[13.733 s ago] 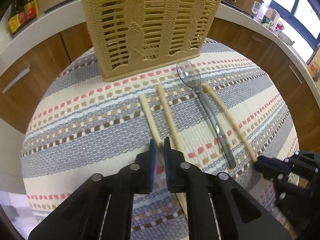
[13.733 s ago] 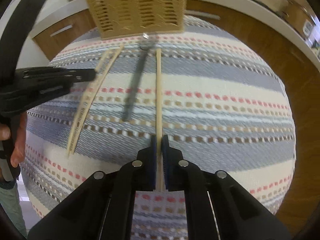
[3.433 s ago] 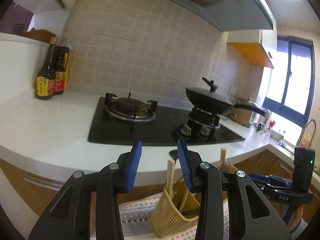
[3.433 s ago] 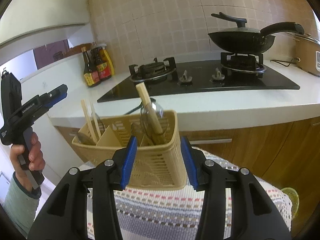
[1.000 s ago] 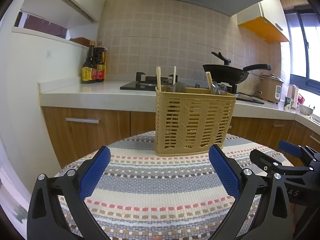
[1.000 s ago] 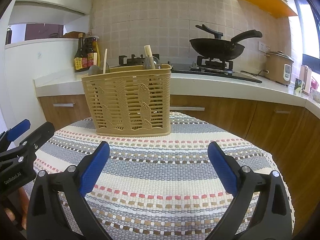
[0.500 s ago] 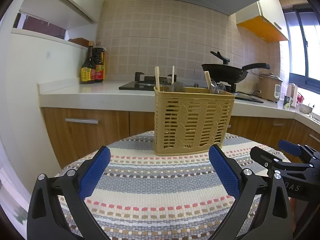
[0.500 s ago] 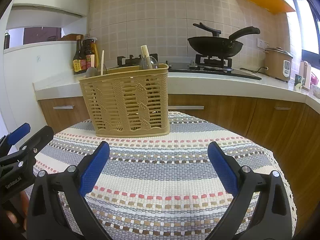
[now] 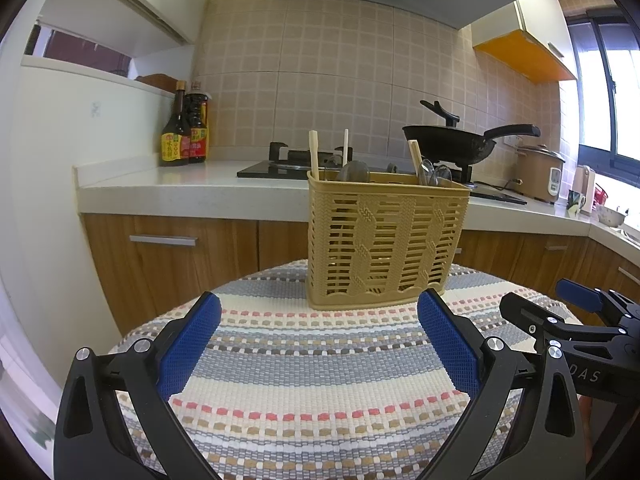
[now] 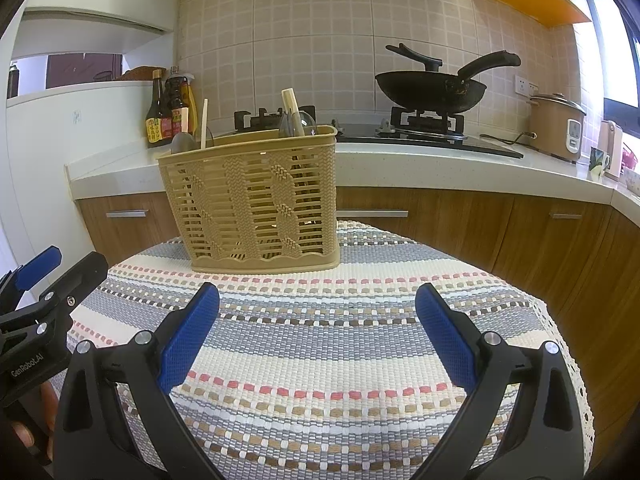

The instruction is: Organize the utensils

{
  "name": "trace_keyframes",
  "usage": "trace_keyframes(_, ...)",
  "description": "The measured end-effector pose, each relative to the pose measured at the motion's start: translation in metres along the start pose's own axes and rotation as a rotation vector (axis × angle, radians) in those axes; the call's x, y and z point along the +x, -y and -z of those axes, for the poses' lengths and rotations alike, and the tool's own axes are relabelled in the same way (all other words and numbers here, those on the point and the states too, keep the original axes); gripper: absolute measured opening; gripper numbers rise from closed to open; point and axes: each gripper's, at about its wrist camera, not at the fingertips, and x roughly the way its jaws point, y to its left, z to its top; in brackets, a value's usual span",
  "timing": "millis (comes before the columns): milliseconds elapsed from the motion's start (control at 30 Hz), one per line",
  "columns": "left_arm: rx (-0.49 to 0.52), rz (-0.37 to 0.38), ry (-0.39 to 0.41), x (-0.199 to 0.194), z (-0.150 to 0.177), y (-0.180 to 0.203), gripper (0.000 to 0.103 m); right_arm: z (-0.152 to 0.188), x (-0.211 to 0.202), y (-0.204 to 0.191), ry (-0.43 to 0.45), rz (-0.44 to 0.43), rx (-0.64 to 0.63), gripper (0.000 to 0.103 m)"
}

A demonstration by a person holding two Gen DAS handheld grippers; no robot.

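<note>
A tan plastic utensil basket (image 9: 384, 240) stands upright at the far side of a round table with a striped woven cloth (image 9: 320, 368). Wooden chopsticks (image 9: 314, 154) and clear spoons (image 9: 430, 172) stick up out of it. In the right wrist view the basket (image 10: 256, 204) shows the same chopsticks (image 10: 292, 112) and spoons. My left gripper (image 9: 318, 344) is open wide and empty, low over the cloth in front of the basket. My right gripper (image 10: 316, 336) is open wide and empty too. Each gripper shows at the edge of the other's view.
Behind the table runs a white counter (image 9: 192, 188) over wooden cabinets, with sauce bottles (image 9: 184, 128), a gas hob with a black wok (image 9: 452, 144) and a rice cooker (image 9: 540, 172). The cloth's lace edge (image 10: 576, 384) hangs at the right.
Since 13.7 s ago the chopsticks and spoon have gone from the cloth into the basket. Both grippers have opened wide and pulled back low. In the last second almost nothing has moved.
</note>
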Motion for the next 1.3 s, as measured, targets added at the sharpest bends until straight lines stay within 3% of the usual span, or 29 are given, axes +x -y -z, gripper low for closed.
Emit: trace_keyframes(1300, -0.016, 0.002, -0.037, 0.0061, 0.0023, -0.0038, 0.095, 0.0014, 0.0045, -0.0009, -0.015, -0.01, -0.002, 0.094)
